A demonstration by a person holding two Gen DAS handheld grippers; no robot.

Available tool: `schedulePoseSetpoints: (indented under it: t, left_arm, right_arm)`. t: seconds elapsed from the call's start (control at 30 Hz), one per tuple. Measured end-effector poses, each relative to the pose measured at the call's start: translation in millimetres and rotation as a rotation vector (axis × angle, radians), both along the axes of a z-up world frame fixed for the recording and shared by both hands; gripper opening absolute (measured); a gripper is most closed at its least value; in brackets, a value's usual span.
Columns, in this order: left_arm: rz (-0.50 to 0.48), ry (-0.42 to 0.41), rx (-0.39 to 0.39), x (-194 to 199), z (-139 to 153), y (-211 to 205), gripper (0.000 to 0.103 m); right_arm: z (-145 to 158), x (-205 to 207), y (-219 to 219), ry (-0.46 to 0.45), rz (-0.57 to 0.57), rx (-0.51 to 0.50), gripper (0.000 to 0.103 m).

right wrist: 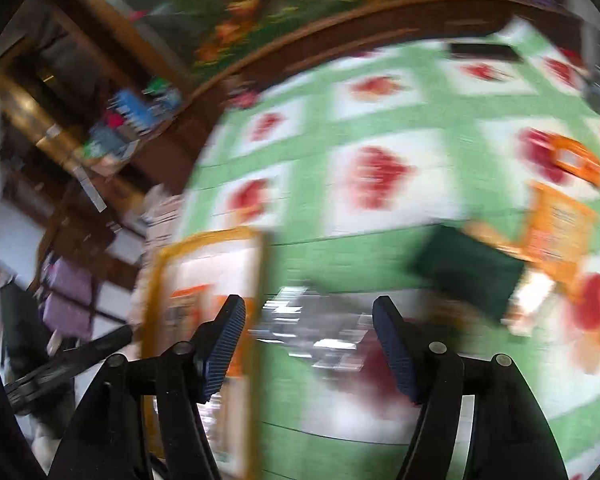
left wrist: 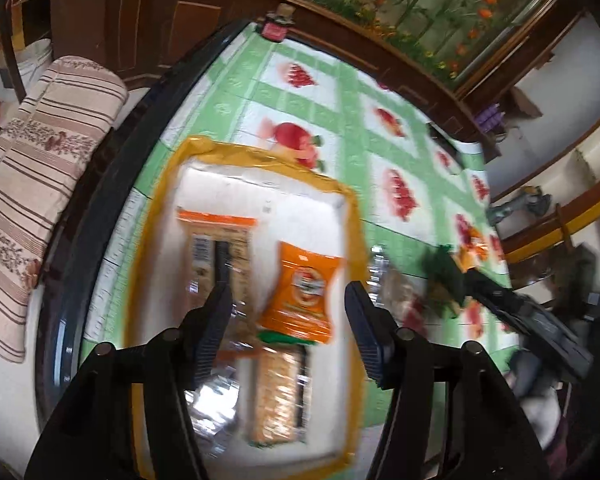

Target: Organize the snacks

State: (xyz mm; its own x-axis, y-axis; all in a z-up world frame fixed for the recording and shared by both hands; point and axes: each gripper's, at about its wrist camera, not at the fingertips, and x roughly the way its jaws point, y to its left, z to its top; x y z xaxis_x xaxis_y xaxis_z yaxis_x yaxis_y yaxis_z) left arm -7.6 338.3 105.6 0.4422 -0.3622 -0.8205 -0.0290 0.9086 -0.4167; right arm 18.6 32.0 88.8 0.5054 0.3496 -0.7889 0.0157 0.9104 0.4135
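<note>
You are working in a lived-in home, in what looks like a dining or sitting room. Your table (left wrist: pixel 300 92) wears a green-and-white checked plastic cloth printed with red fruit, a household covering. To its left a cushion (left wrist: pixel 40 176) with brown stripes and a flower band lies on a seat. Along the far side runs a dark wooden cabinet (left wrist: pixel 148 20) with panelled doors, and above it you see a wall mural (left wrist: pixel 420 4) of orange flowers on green stems. To the far right, open shelves (left wrist: pixel 560 184) hold small household odds and ends, too blurred to name.
</note>
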Motion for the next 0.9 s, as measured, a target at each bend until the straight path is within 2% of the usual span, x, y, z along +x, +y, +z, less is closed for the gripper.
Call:
schedulePoseSetpoints:
  t: [0.13,0.23,0.33,0.4,0.6,0.73,0.83,0.87,0.9]
  left_arm:
    - [-0.03,0.009,-0.017,-7,0,-19,0.058]
    - [-0.05,0.034,-0.011,-12,-4,-35,0.058]
    - [-0.064,0.041,-0.004,-20,-5,-43,0.058]
    - [-0.067,0.038,0.012,-28,-4,-47,0.058]
    - [-0.026,0.046,0.012,-44,-5,-50,0.058]
    - [0.003,0.045,0.02,-52,-3,-48,0.058]
    - [0.029,0.055,0.018,-60,-5,-44,0.058]
    - [0.035,0.057,0.018,-62,-6,-44,0.058]
    - [0.043,0.06,0.017,-64,-7,-43,0.058]
  right_arm:
    - [-14,-6,-35,0.063,-0.045,-0.007,0.069]
    - [-19,-5,-37,0.065,-0.037,-0.035,0.068]
    - [-21,2,-37,0.054,-0.043,-0.109,0.069]
    - [-18,5,-36,0.04,-0.021,-0.115,0.069]
    - [-20,26,27,0.038,0.22,-0.08,0.067]
    - [-38,35,76,0.044,0.378,-0.19,0.067]
    - [-52,42,87,0.057,0.41,-0.236,0.067]
    - [-55,43,86,0.057,0.41,-0.24,0.065]
    - [-55,42,85,0.049,0.406,-0.243,0.055]
